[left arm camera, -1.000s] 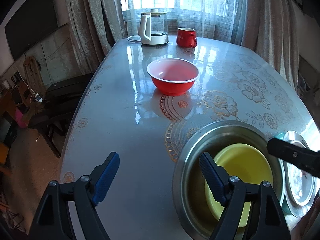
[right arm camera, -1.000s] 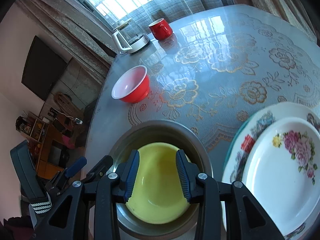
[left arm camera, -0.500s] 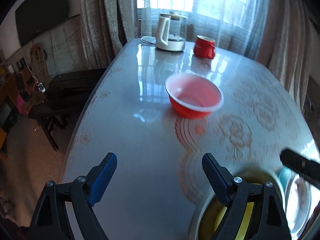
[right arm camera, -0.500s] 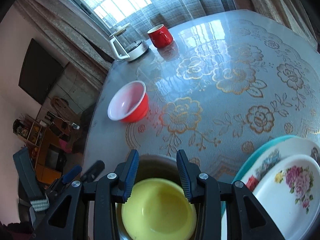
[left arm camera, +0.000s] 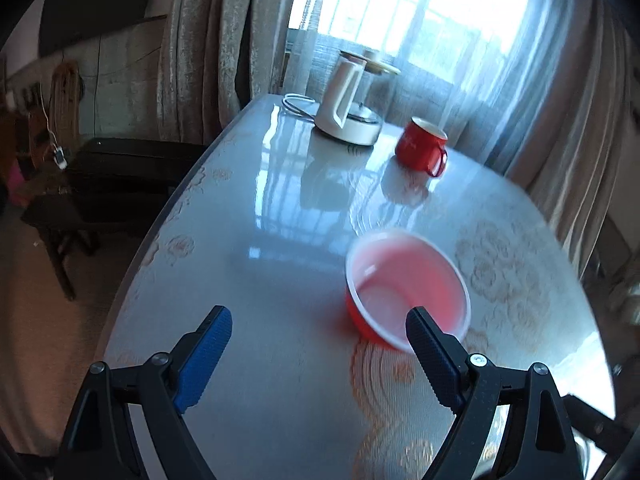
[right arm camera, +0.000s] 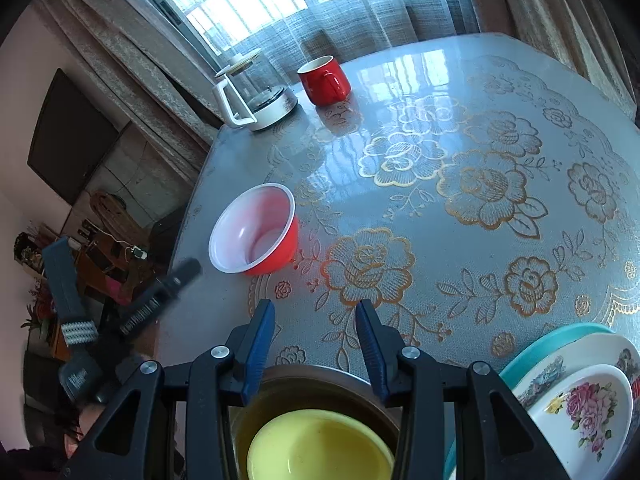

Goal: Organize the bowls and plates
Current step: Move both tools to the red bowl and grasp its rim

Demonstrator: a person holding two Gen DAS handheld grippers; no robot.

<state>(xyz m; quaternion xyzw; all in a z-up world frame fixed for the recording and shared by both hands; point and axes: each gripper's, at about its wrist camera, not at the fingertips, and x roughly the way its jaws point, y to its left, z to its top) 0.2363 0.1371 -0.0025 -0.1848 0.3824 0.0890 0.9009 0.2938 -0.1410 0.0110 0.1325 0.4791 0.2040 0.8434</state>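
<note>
A red bowl (left arm camera: 406,288) with a white inside stands upright on the flowered table (left arm camera: 280,240). My left gripper (left arm camera: 318,320) hovers open just short of the bowl, its right finger in front of the bowl's near rim and nothing between the jaws. In the right wrist view the red bowl (right arm camera: 256,232) sits far left, with the left gripper's fingers (right arm camera: 176,284) beside it. My right gripper (right arm camera: 314,312) stands partly open and empty above the far rim of a steel bowl (right arm camera: 312,380) that holds a yellow bowl (right arm camera: 320,448). Stacked flowered plates (right arm camera: 580,404) lie to the right.
A white kettle (left arm camera: 348,108) and a red mug (left arm camera: 422,148) stand at the table's far end by the curtained window. The table's left edge drops to a dark bench (left arm camera: 120,176). A teal plate (right arm camera: 560,340) lies under the plate stack.
My left gripper has swung away from the steel bowl toward the red bowl, which now looms close; the jaws widened slightly. The right gripper has drawn back, so the steel bowl sits lower in view.
</note>
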